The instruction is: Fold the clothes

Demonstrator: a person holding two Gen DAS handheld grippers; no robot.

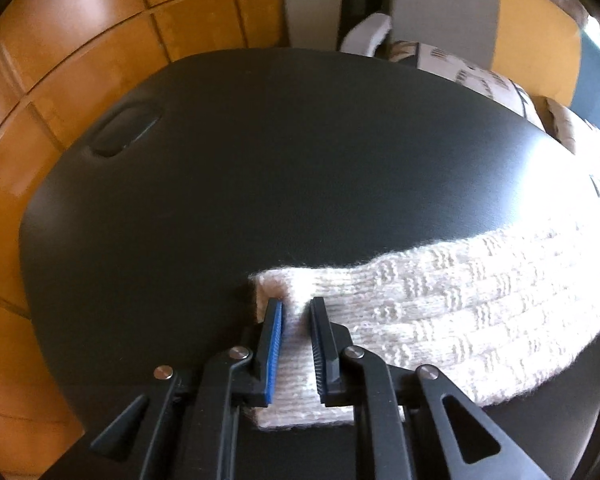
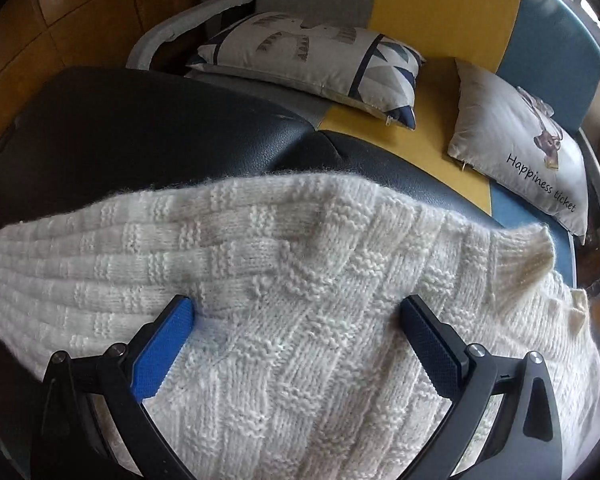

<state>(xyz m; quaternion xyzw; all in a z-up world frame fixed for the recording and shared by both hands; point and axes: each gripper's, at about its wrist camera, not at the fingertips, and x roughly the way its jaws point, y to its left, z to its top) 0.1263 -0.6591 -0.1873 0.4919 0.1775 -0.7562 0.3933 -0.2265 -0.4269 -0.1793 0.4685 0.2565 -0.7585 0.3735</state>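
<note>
Sweater (image 2: 284, 280) on dark table (image 1: 220, 160): our left gripper (image 1: 296, 308) pinches the cuff; right gripper (image 2: 296, 312) spread wide above the body. We'd carry the sleeve across flat.

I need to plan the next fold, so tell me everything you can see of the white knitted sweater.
The sweater is cream-white, chunky knit with a basket-weave block pattern and fuzzy edges. It lies spread across the dark padded table, slightly rumpled. One sleeve runs out to a ribbed cuff, which sits between the narrowly spaced fingers of the left tongs. The right tongs stand wide open over the body, fingertips against the knit. Another ribbed edge peaks up on the right.
</note>
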